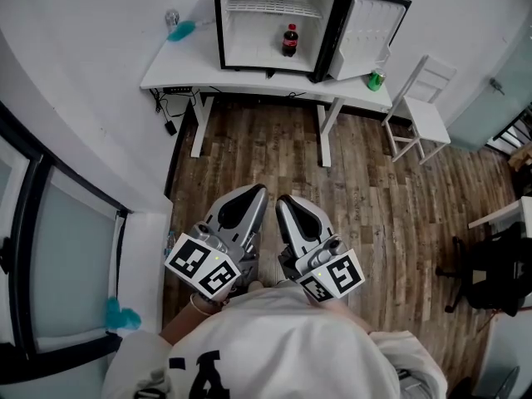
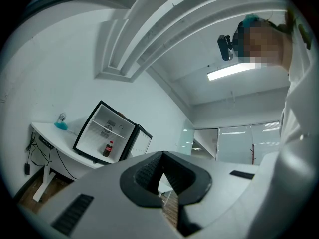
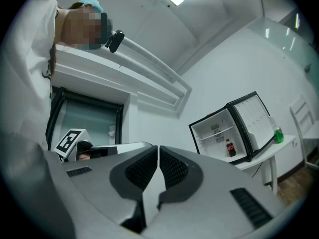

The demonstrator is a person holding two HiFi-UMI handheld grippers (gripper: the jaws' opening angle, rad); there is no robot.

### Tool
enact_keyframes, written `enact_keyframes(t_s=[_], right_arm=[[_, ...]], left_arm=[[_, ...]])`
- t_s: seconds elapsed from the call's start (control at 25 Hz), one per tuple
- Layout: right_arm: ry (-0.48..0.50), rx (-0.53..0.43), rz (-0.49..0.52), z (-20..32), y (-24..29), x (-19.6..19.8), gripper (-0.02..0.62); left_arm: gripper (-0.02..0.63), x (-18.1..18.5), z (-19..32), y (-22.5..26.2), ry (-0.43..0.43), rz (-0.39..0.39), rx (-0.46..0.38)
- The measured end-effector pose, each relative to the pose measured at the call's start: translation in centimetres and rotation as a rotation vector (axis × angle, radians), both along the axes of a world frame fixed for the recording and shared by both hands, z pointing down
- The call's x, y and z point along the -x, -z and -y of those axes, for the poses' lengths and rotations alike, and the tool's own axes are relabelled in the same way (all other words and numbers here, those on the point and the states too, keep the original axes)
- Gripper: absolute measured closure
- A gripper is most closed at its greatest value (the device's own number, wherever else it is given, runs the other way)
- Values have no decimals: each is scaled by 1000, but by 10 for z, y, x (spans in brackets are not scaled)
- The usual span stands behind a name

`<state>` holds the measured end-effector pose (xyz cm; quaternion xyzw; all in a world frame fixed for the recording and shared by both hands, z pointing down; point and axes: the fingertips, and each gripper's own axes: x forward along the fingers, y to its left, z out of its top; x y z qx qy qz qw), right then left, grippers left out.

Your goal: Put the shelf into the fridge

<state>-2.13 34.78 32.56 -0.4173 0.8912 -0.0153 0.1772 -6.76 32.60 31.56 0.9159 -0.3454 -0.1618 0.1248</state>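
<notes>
A small black fridge (image 1: 274, 19) stands open on a white table (image 1: 249, 80) at the far end of the room, its door (image 1: 372, 36) swung to the right. Inside it a white wire shelf (image 1: 273, 9) sits in the upper part and a cola bottle (image 1: 289, 40) stands on the floor. My left gripper (image 1: 258, 191) and right gripper (image 1: 285, 199) are held side by side close to my body, far from the fridge. Both are shut with nothing between the jaws. The fridge (image 2: 107, 133) shows beyond my left gripper (image 2: 162, 156), and the fridge (image 3: 224, 133) beyond my right gripper (image 3: 158, 150).
Wooden floor lies between me and the table. A white chair (image 1: 420, 110) stands right of the table, with a green bottle (image 1: 376, 79) on the table's right end. A teal object (image 1: 181, 30) and a clear jar (image 1: 172, 17) sit at its left end. A black office chair (image 1: 490, 273) is at right.
</notes>
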Motion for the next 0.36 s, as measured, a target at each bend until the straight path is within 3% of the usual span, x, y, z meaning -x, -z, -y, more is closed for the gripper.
enact_keyframes(t_s=[0.36], right_arm=[[20,-11,-26,-2,1,9,560]], left_arm=[[600,3,-1,2,-2,-7,-7]])
